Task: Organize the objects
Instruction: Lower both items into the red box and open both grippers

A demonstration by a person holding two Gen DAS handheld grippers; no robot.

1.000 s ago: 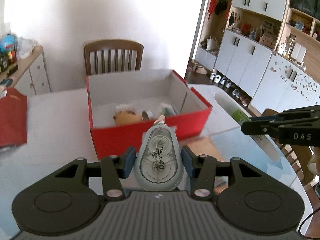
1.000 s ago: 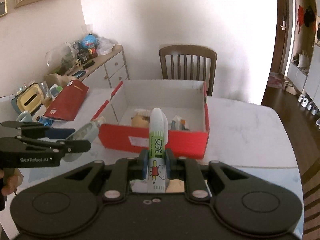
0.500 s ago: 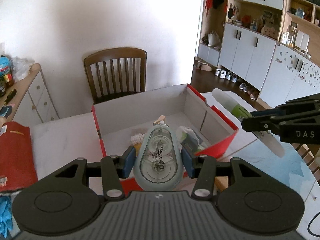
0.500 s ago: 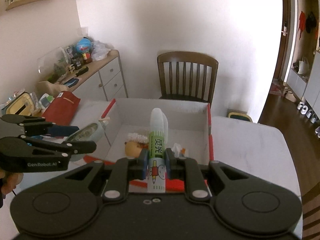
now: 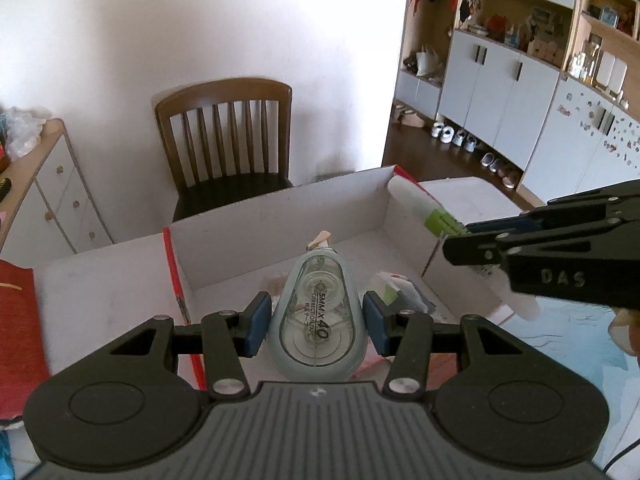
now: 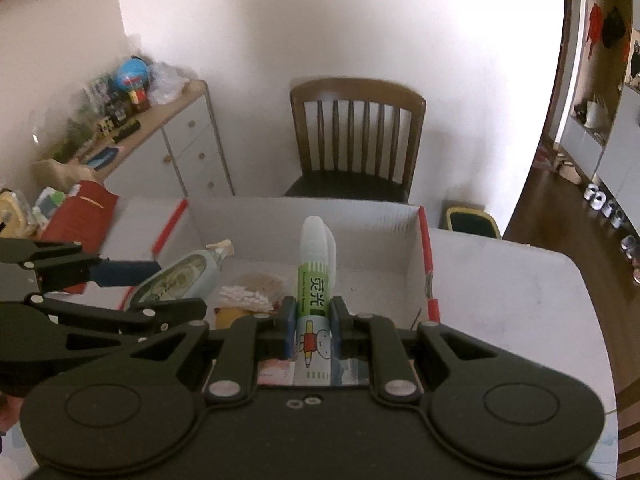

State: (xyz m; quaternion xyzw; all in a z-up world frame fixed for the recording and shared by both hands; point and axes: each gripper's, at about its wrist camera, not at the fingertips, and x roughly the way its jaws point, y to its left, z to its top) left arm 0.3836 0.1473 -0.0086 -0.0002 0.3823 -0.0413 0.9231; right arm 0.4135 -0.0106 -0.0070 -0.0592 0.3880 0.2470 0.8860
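My left gripper (image 5: 314, 322) is shut on a pale blue correction tape dispenser (image 5: 316, 318), held over the red cardboard box (image 5: 280, 216). My right gripper (image 6: 311, 330) is shut on a white and green glue stick (image 6: 314, 280), also above the box (image 6: 426, 248). In the left wrist view the right gripper (image 5: 460, 236) enters from the right with the glue stick (image 5: 420, 204) over the box's right wall. The right wrist view shows the left gripper (image 6: 160, 284) at the left with the dispenser (image 6: 184, 276). Small items (image 6: 248, 296) lie on the box floor.
A wooden chair (image 6: 356, 140) stands behind the white table (image 6: 500, 280). A red pouch (image 6: 84, 212) lies left of the box, and a cluttered sideboard (image 6: 160, 136) is further left. Cabinets and shoes (image 5: 500, 100) line the right wall.
Both grippers have moved forward together, from in front of the box to above its inside. Each has kept its grip on its item.
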